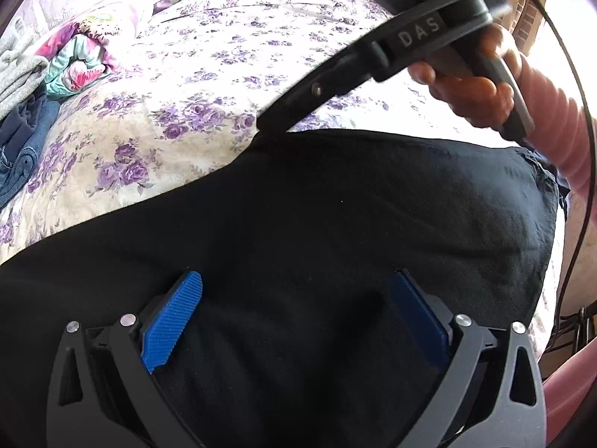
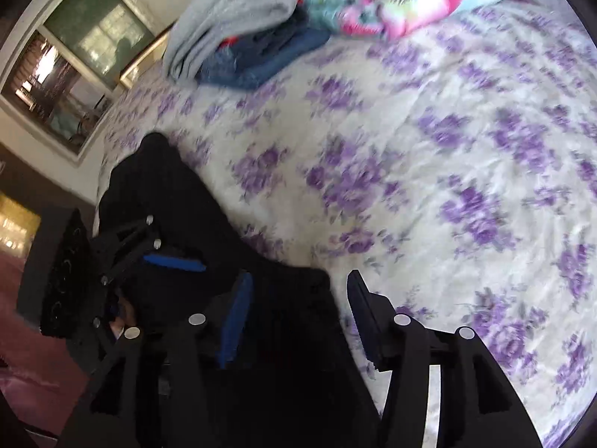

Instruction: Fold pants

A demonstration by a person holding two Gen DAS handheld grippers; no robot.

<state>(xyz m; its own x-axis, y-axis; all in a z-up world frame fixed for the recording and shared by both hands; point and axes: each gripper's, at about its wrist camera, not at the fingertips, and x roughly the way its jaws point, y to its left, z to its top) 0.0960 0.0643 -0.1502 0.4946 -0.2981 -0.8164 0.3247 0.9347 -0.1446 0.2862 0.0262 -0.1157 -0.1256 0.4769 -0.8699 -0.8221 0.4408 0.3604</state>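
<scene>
Claws both stand open. Left claw (image 1: 298,321) hangs over the black pants (image 1: 335,205), cloth spread under its parted pads. Right claw (image 2: 298,317) gapes at the pants' edge, gripping nothing. Beyond lies the floral bed (image 2: 447,149); farther off, a pile of clothes (image 2: 253,37).

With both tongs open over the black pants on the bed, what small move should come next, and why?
Probably close the right tongs on the pants' edge by the floral sheet: its pads straddle that edge without pressing, and the left tongs stand open over flat cloth, holding nothing.
</scene>
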